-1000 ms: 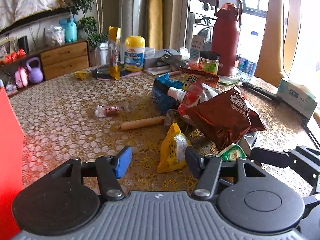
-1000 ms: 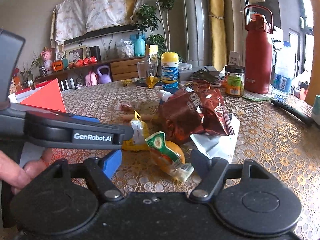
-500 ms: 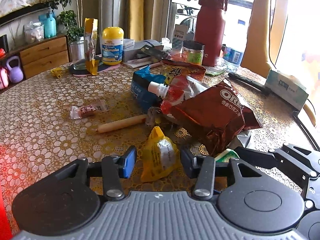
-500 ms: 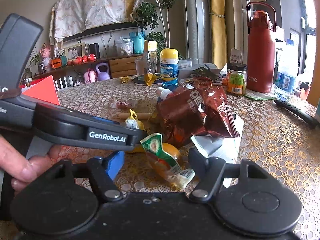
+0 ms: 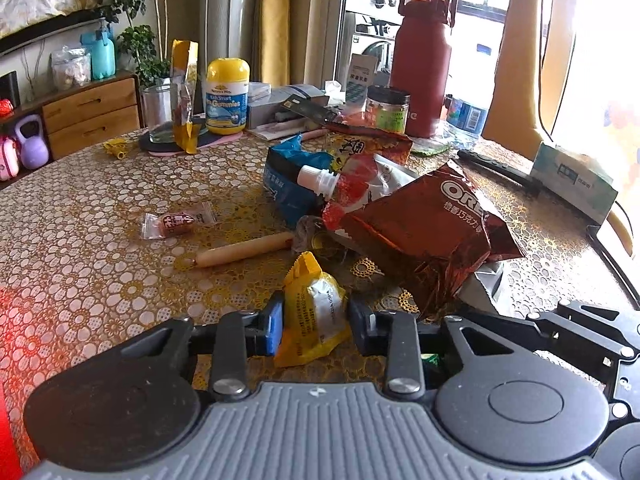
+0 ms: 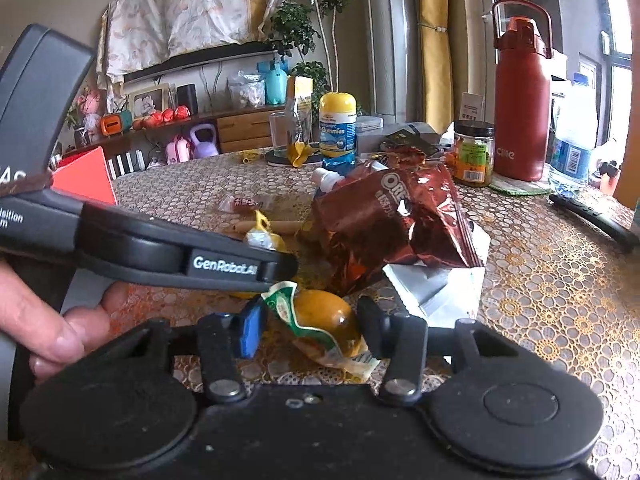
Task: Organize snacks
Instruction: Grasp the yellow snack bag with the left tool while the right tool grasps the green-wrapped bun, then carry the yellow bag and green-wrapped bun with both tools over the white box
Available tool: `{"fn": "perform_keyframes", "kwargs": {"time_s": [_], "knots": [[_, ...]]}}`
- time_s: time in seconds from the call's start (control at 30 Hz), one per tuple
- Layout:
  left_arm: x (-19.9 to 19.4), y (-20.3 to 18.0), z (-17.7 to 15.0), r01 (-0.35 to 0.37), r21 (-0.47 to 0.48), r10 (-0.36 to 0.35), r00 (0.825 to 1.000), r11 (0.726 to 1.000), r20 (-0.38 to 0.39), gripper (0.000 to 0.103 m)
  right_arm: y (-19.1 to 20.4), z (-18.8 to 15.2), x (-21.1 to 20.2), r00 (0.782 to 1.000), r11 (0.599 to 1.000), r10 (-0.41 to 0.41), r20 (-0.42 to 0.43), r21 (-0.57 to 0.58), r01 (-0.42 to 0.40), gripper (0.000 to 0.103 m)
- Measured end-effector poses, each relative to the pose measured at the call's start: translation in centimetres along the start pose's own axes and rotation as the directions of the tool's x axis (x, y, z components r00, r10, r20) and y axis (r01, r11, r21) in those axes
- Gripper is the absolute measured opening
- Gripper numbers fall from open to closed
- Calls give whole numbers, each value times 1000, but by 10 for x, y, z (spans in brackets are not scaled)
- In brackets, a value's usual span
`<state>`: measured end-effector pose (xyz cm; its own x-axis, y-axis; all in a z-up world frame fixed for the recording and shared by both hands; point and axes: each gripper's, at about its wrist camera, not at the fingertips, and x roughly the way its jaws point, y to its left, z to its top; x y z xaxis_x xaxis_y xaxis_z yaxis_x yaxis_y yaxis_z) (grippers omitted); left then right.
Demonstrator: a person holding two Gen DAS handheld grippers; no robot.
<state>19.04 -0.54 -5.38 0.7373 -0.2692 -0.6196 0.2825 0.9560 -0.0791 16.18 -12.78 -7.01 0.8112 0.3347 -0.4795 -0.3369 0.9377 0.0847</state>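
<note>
A: Yellow snack packet (image 5: 314, 312) on the patterned desk (image 5: 80, 248), wedged between the blue pad and the black pad of the left hand-held gripper (image 5: 316, 322). Both pads pressed against its sides, so closed on it.

B: And the orange jelly pouch (image 6: 320, 320), green-and-white top, lying between the fingers of the right hand-held gripper (image 6: 310, 326). Right finger touching or nearly so, blue pad just beside the crumpled top; partly open around the pouch, firm grip impossible to confirm.

A: Just behind both, the brown Oreo bag (image 5: 424, 224), crumpled, resting over a white wrapper (image 6: 436, 284). Red-and-white spouted pouch (image 5: 352, 184) and blue bag (image 5: 288, 184) tucked against its far side.

B: Further left on the desk, a tan sausage stick (image 5: 244, 250) lying flat, and a small red wrapped candy (image 5: 178, 222) apart from it.

A: Seen from the right wrist, the left tool's dark arm crossing low over the desk, "GenRobot.AI" printed on it, bare fingers (image 6: 52, 332) wrapped round the handle.

B: Toward the back, yellow-capped gummies bottle (image 5: 227, 96), drinking glass (image 5: 158, 114) with a tall yellow packet (image 5: 185, 92) beside it, green-labelled jar (image 5: 387, 108), and the big red water bottle (image 5: 422, 60). Tissue box (image 5: 572, 180) at the right edge.
</note>
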Motion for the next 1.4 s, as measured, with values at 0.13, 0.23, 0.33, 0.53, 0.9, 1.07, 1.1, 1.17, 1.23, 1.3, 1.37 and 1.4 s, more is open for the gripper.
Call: {"fn": "perform_keyframes", "kwargs": {"time_s": [0.13,0.23,0.33,0.53,0.9,1.07,1.1,1.17,1.23,1.3,1.37,1.4], "knots": [[-14,0,0,-9,-8,9,1000,1000,26,33,-2,-1,-4,1000,1000,5,3,23,-5,41],[-27,0,0,-22,-9,22,999,1000,45,33,-1,-1,-9,1000,1000,7,8,26,-7,41],[-40,0,-1,-29,-21,31,998,999,58,33,-1,0,-15,1000,1000,6,16,28,-6,41],[-69,-1,-7,-47,-35,50,995,998,85,33,1,4,-30,999,1000,-2,37,30,1,41],[-139,-2,-20,-90,-84,102,981,992,162,33,17,13,-69,996,1000,4,94,13,-5,41],[-174,2,-26,-118,-114,140,968,986,209,33,27,19,-85,992,1000,22,127,-1,-22,41],[-181,3,-27,-125,-120,149,965,985,217,33,30,21,-88,990,1000,28,136,-7,-28,41],[-194,6,-29,-140,-138,170,957,981,235,33,36,24,-94,988,999,41,148,-17,-39,41],[-207,10,-32,-152,-155,188,950,976,248,33,43,27,-99,985,998,57,160,-30,-53,41],[-217,13,-35,-167,-166,206,944,972,259,33,49,31,-102,982,996,77,170,-47,-70,41],[-227,17,-38,-181,-180,225,937,967,268,33,57,33,-105,979,994,96,178,-64,-85,41],[-231,20,-39,-185,-187,232,934,965,270,33,61,33,-107,978,993,104,181,-72,-93,41]]}}
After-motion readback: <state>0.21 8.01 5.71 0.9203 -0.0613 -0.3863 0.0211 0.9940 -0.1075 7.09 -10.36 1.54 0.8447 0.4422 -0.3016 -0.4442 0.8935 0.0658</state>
